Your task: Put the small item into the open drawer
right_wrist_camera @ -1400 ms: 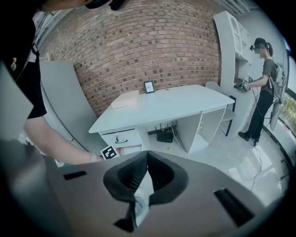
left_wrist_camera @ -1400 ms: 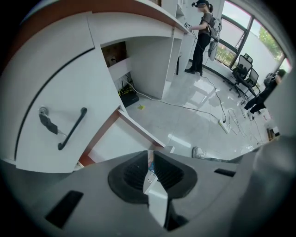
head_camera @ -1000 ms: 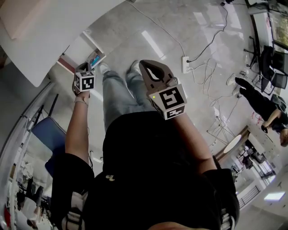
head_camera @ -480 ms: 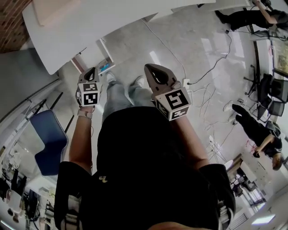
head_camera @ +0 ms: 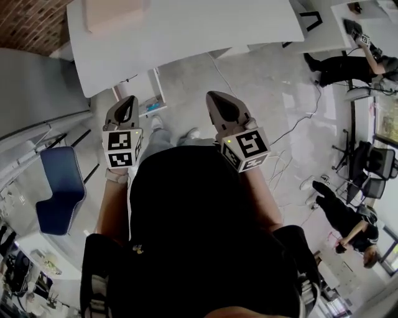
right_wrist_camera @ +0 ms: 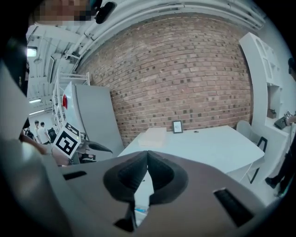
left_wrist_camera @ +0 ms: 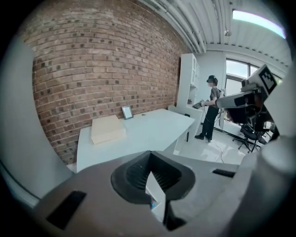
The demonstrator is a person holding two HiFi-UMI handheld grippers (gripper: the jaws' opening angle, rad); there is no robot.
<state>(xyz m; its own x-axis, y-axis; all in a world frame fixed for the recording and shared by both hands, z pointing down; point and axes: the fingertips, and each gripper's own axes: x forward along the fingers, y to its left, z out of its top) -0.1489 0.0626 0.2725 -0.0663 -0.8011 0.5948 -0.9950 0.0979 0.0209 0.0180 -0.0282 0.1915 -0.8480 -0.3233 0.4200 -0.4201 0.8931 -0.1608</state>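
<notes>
Standing on the near side of the desk (head_camera: 205, 31), with the left gripper (head_camera: 129, 100) and the right gripper (head_camera: 215, 97) raised side by side and aimed toward it. Closed fingers on both, tips pressed together, nothing gripped.

Below the desk's near edge, an open drawer (head_camera: 140, 92), pulled out toward the person. Inside it, at the end farthest from the desk, a small blue-tinted thing (head_camera: 152, 107). Possibly the small item already in place, but too small to confirm. No other candidate visible on or around the desk, only a beige box (head_camera: 112, 12) on top.

Lying just past the left gripper's tips and lower, so nearer that side than the right. Long axis unreadable at this size. Judged either finished or not yet begun; hard to say which.
</notes>
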